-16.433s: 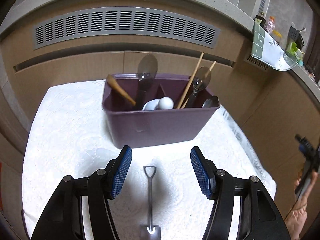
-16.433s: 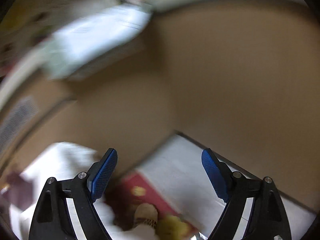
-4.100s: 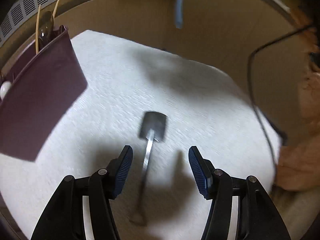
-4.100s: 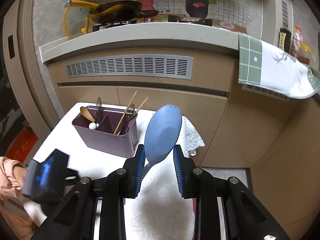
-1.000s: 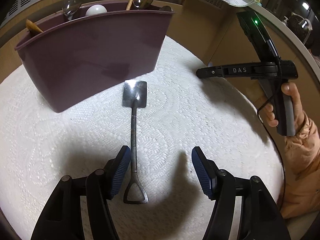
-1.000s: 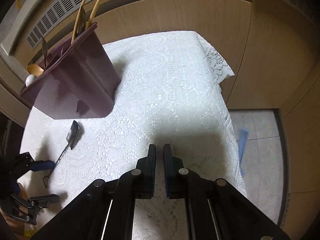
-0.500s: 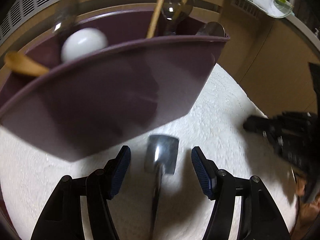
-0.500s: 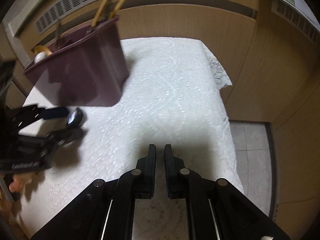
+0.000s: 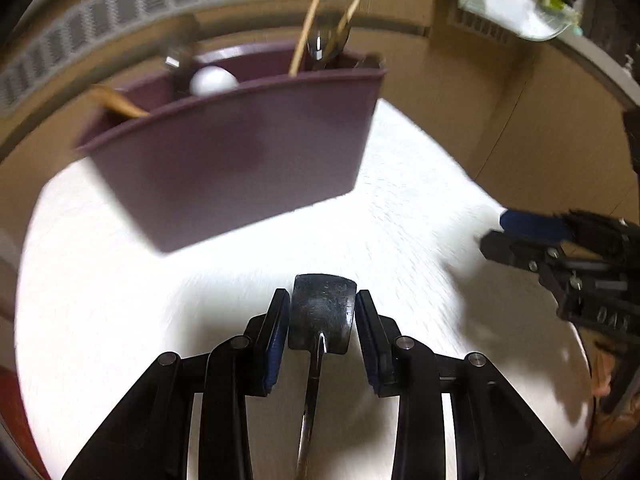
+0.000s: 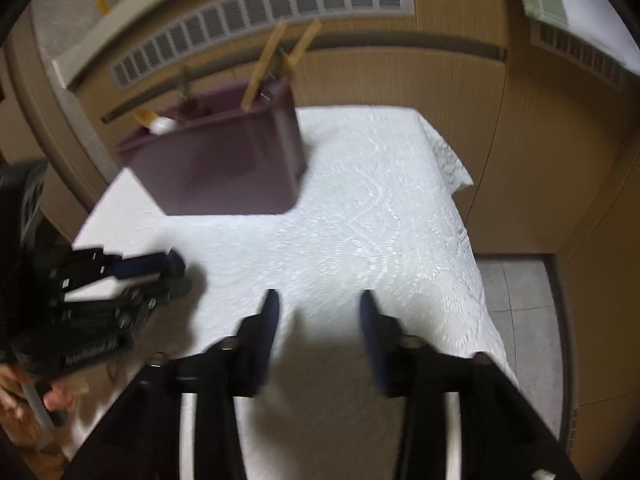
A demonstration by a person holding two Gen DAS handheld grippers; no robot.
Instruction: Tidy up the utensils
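now lifted, shovel spoon (image 9: 322,312) sits pinched in left tool (image 9: 322,322); right tool (image 10: 318,312) spread.

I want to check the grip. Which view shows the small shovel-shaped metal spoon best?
The left wrist view: the small shovel-shaped metal spoon fills the centre, between the left tongs. The right wrist view hides it behind them.

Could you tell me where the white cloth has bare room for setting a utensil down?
Bare cloth lies right of the purple caddy, out to the table's right edge. It is crowded in front of the caddy, where the left claw grips the shovel spoon.
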